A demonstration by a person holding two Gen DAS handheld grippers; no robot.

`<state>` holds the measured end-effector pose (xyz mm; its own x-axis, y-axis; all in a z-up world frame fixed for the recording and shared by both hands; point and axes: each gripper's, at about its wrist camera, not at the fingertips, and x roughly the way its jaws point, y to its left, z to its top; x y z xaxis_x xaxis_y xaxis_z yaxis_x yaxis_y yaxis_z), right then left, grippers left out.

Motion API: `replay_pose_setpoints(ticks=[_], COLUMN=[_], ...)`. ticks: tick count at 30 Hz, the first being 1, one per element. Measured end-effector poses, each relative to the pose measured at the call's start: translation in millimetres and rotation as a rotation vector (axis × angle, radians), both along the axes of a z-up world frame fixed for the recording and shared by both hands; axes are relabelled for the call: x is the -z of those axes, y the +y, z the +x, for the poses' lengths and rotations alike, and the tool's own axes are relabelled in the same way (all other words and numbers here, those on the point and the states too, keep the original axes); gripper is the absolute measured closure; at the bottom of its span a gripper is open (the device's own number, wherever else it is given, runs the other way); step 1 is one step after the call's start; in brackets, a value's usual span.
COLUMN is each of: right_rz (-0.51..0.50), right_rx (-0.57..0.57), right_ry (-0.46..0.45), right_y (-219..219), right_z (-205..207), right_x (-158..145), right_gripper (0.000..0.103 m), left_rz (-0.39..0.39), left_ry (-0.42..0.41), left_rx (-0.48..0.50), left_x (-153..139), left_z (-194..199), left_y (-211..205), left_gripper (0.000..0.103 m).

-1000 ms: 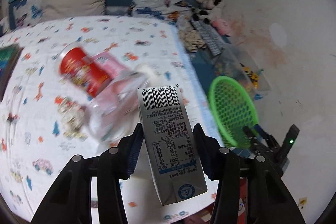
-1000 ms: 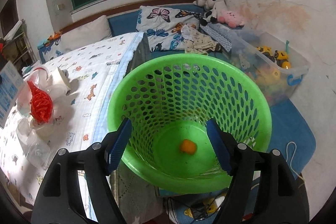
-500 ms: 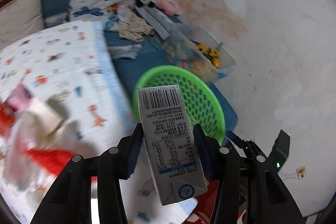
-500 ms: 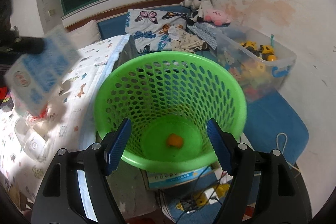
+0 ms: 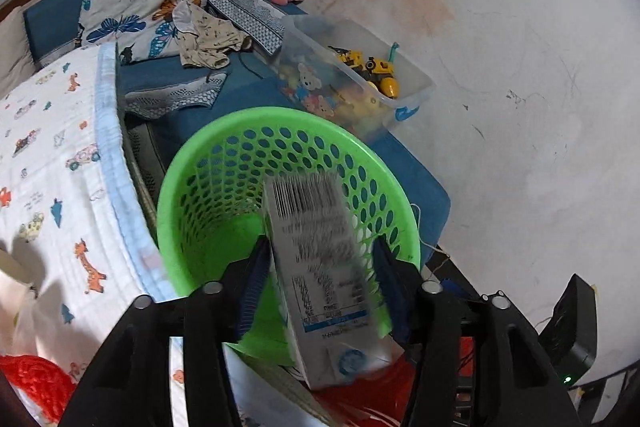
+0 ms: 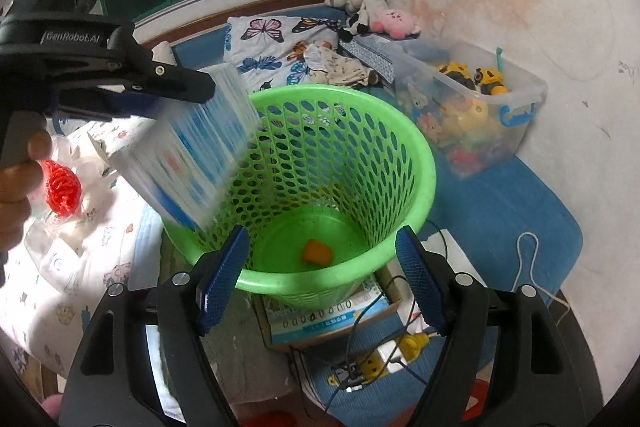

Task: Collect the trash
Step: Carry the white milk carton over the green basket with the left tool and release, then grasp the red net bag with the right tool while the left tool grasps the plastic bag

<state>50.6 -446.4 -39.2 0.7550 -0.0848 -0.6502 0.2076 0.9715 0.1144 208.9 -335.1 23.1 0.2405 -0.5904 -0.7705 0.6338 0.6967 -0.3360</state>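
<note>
A white and blue milk carton (image 5: pixel 324 267) sits between my left gripper's (image 5: pixel 320 279) fingers, blurred with motion, above the near rim of the green mesh basket (image 5: pixel 224 167). The jaws look spread a little wider than the carton, with a gap on the right side. In the right wrist view the carton (image 6: pixel 192 147) hangs at the left gripper's tips over the basket's (image 6: pixel 360 155) left rim. An orange scrap (image 6: pixel 316 253) lies on the basket floor. My right gripper (image 6: pixel 324 275) is open and empty, just in front of the basket.
A bed with a cartoon-print sheet (image 5: pixel 52 163) is left of the basket, with red netting and clear plastic trash (image 6: pixel 60 187) on it. A clear toy bin (image 6: pixel 472 107) stands by the wall. A cardboard box and cables (image 6: pixel 360 347) lie under the basket.
My left gripper swung right from the bed to above the basket with the carton. The carton now looks blurred and loose between wider jaws. The right gripper stayed open before the basket.
</note>
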Motion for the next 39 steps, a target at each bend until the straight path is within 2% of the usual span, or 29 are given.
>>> replay_pose_setpoints(ticks=[4, 9, 12, 23, 32, 39], right_rz=[-0.003, 0.002, -0.001, 0.02, 0.03, 0.024], right_rx=[-0.009, -0.037, -0.066, -0.22, -0.398, -0.511], right_ry=[-0.007, -0.02, -0.028, -0.031, -0.026, -0.048], right_y=[2.8, 12.1, 22.2, 75.6, 140.0, 184.3], right_z=[0.8, 3.6, 5.8, 21.4, 49.8, 73.1], right_x=[-1.8, -5.8, -9.2, -16.9, -20.0, -27.9], right_gripper=[0.026, 0.026, 0.025, 0.024, 0.024, 0.024], left_rz=[-0.003, -0.003, -0.001, 0.021, 0.053, 0.073], left_ry=[-0.046, -0.111, -0.167, -0.289, -0.313, -0.311], left_rx=[-0.007, -0.033, -0.059, -0.209, -0.354, -0.438], left_x=[-3.8, -14.6, -22.0, -41.1, -37.7, -28.2], left_z=[-4.1, -16.8, -23.9, -39.3, -47.3, -58.5], left_y=[10.1, 42.7, 68.5, 180.6, 260.2, 303.3], left_gripper=[0.036, 0.03, 0.019, 0.014, 0.013, 0.013])
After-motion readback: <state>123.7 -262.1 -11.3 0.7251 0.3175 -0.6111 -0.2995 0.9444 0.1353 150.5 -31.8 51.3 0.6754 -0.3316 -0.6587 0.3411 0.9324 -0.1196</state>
